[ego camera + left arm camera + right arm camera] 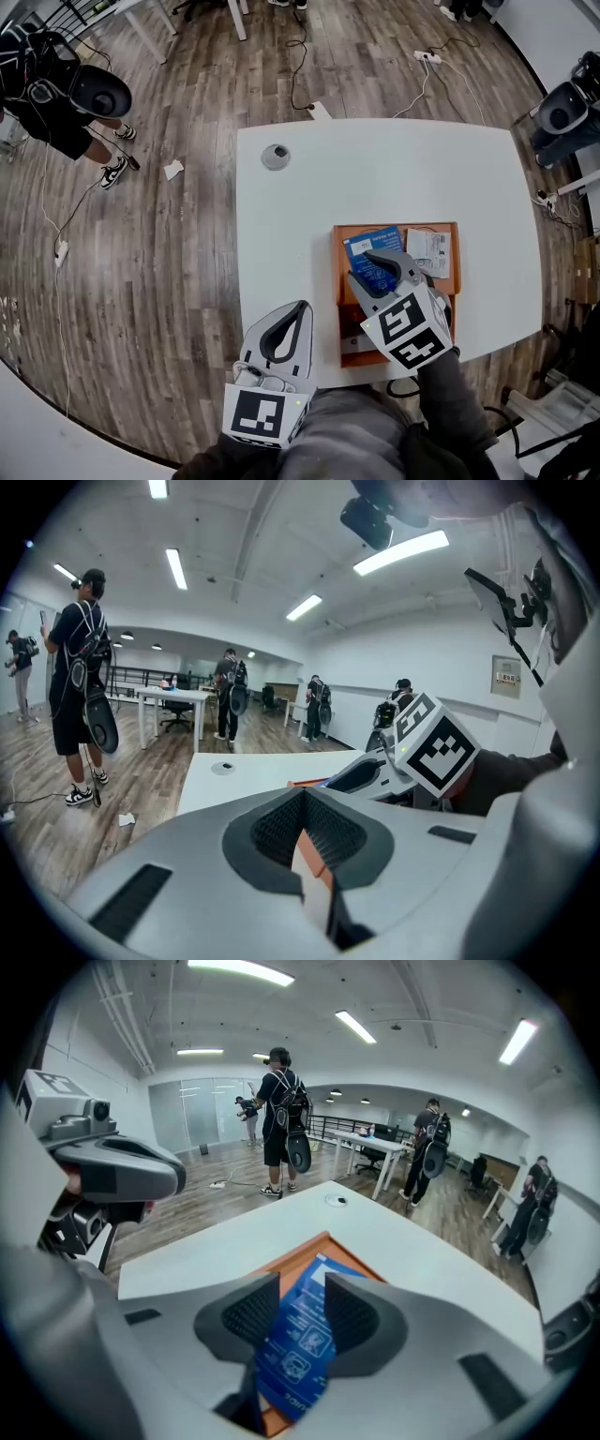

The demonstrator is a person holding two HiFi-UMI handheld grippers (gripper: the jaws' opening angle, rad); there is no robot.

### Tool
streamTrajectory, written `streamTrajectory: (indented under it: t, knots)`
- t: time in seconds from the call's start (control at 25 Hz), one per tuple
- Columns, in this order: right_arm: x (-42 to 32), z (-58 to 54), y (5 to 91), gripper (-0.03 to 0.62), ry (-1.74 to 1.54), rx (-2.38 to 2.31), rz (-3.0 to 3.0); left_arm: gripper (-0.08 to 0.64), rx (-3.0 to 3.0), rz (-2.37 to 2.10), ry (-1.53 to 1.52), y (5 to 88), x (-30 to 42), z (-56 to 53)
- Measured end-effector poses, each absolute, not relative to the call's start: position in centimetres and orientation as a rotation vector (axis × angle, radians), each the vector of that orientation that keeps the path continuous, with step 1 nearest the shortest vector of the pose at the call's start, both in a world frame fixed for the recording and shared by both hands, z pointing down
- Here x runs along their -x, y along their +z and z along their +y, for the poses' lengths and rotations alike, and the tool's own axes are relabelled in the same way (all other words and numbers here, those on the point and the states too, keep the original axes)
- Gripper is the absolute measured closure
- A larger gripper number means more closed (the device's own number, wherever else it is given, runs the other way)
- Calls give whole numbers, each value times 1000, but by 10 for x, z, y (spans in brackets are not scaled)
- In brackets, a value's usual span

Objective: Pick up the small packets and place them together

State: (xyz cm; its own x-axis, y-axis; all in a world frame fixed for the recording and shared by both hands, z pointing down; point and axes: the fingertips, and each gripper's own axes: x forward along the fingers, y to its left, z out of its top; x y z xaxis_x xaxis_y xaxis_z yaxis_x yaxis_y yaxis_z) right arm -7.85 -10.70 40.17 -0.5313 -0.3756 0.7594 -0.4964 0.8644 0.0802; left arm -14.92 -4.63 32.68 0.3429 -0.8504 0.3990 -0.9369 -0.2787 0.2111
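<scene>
Your right gripper point(364, 268) stands spread around the blue packet point(300, 1335), which lies in the orange tray point(394, 228) just left of the white packet point(429, 251); lift straight off without dragging it. Your left gripper point(301, 307), pressed together, hangs by the near desk point(375, 169) edge

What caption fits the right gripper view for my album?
Right gripper, jaws parted, frames a blue packet over an orange tray.
</scene>
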Motion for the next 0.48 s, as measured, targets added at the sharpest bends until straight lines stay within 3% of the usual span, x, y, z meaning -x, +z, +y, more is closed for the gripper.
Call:
streamTrajectory:
  t: [0.48]
  knots:
    - [30, -80, 355, 446, 125, -758, -2271, 563, -2260, -1689, 272, 299, 143, -30]
